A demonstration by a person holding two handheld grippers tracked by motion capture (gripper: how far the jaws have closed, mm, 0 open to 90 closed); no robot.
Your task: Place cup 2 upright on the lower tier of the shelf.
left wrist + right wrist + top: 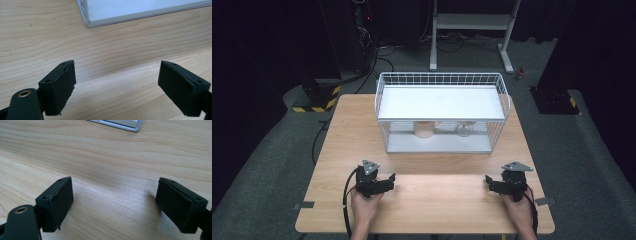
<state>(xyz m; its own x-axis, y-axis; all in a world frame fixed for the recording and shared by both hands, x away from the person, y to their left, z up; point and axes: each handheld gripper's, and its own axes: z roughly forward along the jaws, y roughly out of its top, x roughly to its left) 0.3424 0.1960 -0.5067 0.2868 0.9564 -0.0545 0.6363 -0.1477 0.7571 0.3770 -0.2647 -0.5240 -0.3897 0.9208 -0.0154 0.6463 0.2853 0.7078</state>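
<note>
A white wire rack (382, 100) with a flat white shelf on top stands at the back of the wooden table (432, 200). Under the shelf sit a cream cup (423, 129) and a clear stemmed glass (464, 129). My left gripper (388, 181) rests near the front left, held by a hand, with its jaws pointing toward the middle. My right gripper (488, 183) mirrors it at the front right. In the left gripper view the left gripper (117, 82) stands open over bare wood. The right gripper (115, 202) is likewise open, with nothing between its pads.
The rack's base corner (105, 15) lies ahead of the left jaws, and another base corner (125, 124) ahead of the right jaws. Bare wood stretches between the two grippers. Beyond the table are a grey floor, cables and a metal stand (472, 22).
</note>
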